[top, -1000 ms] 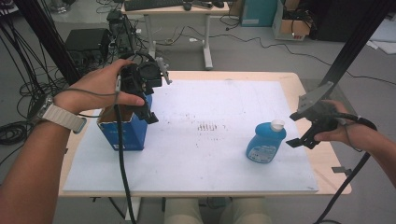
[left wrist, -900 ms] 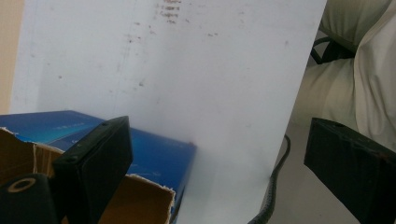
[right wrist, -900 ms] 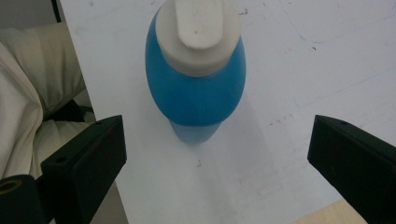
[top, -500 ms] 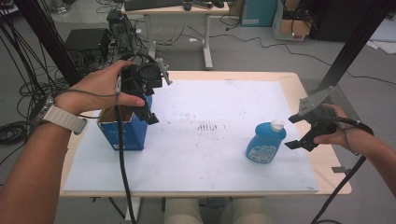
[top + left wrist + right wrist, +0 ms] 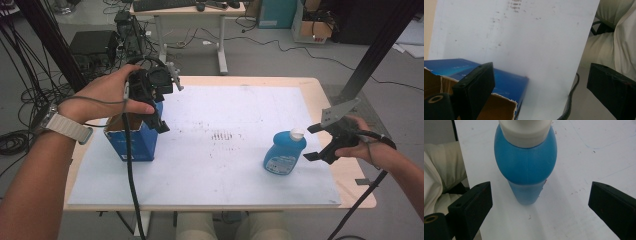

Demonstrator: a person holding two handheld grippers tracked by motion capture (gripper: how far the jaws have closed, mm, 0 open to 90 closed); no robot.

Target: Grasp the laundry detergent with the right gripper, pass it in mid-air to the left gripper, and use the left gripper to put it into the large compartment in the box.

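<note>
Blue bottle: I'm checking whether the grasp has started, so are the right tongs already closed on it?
No: in the right gripper view the right tongs stand wide open, with the blue bottle apart from both jaws.

Even, bright light — slight blur

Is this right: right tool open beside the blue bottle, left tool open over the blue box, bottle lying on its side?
Not quite. The blue bottle stands upright, white cap on top, as the high view shows. The rest holds: the right tool is open beside it, the left tool open over the blue box.
</note>
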